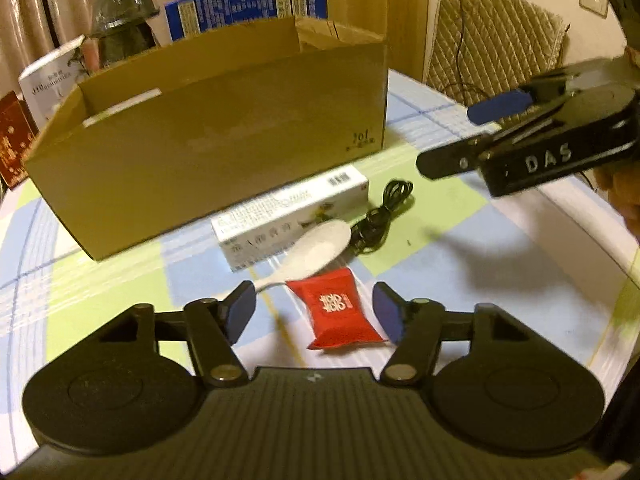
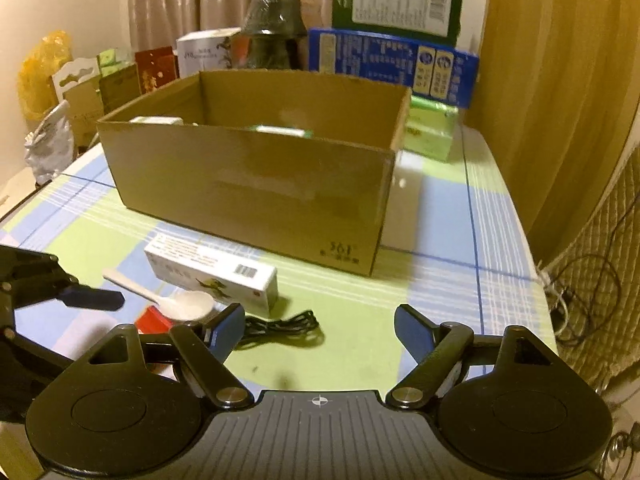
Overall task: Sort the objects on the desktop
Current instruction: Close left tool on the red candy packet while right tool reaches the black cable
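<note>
A red candy packet lies on the checked tablecloth between the fingers of my left gripper. The pads stand apart from it, so the gripper is open. Just beyond lie a white plastic spoon, a white carton and a coiled black cable. Behind them stands an open cardboard box. My right gripper is open and empty above the cloth, with the cable ahead of its left finger. It also shows at the upper right of the left wrist view as the right gripper.
Blue cartons and a green pack stand behind and beside the cardboard box, which holds a few small packs. Bags and small boxes crowd the far left. A quilted chair stands past the table's right edge.
</note>
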Available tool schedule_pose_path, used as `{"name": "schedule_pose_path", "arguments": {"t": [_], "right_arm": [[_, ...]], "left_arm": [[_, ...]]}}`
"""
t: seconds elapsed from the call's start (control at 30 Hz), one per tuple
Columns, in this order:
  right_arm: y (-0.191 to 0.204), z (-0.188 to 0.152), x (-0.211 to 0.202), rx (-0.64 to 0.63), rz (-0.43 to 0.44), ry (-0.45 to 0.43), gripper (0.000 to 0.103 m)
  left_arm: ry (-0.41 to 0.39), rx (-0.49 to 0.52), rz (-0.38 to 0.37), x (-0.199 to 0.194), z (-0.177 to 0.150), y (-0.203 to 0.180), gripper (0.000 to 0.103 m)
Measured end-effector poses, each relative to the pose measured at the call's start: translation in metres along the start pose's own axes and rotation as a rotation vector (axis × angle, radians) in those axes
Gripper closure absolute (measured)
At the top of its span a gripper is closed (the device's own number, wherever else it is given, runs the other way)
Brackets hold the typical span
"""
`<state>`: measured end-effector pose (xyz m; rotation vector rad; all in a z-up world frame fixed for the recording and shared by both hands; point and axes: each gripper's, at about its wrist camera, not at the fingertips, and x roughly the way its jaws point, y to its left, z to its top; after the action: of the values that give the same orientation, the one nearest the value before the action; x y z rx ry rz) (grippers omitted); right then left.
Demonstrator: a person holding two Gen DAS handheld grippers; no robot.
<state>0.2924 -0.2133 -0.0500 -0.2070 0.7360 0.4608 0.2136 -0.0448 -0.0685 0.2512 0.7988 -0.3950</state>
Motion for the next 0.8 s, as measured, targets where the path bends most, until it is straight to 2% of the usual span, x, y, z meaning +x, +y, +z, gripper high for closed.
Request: {"name": "schedule_pose_path", "arguments": {"t": [0.03, 0.17, 0.27, 0.4, 0.43, 0.6, 0.8], "right_arm": [[-0.001, 0.0, 0.001, -0.001, 0.001, 0.006, 0.023], [-0.001, 0.001, 0.005, -0.007, 0.017, 0.019, 0.023], [0.0, 0.001, 0.008, -0.023, 0.044, 0.027, 0.024], [0.006, -0.002, 0.012, -0.09, 0.069, 0.034, 0.03], [0.007, -0.003, 0.012, -0.103, 0.073, 0.034, 0.031], [0.009, -0.003, 0.016, -0.135, 0.103, 0.032, 0.033], [0.007, -0.002, 0.03, -0.162, 0.145, 0.062, 0.033]], "left_arm": [[0.008, 0.0, -0.001, 0.004, -0.001, -0.001, 0.048], [0.027, 0.014, 0.003, 0.017, -0.005, -0.007, 0.051], [0.024, 0.023, 0.013, 0.024, -0.009, -0.012, 0.058], [0.003, 0.035, 0.018, 0.027, -0.009, -0.017, 0.076], [0.005, 0.045, 0.022, 0.026, -0.009, -0.018, 0.077], [0.034, 0.04, 0.027, 0.017, -0.006, -0.008, 0.08], [0.014, 0.039, 0.051, -0.003, 0.003, 0.021, 0.081]]}}
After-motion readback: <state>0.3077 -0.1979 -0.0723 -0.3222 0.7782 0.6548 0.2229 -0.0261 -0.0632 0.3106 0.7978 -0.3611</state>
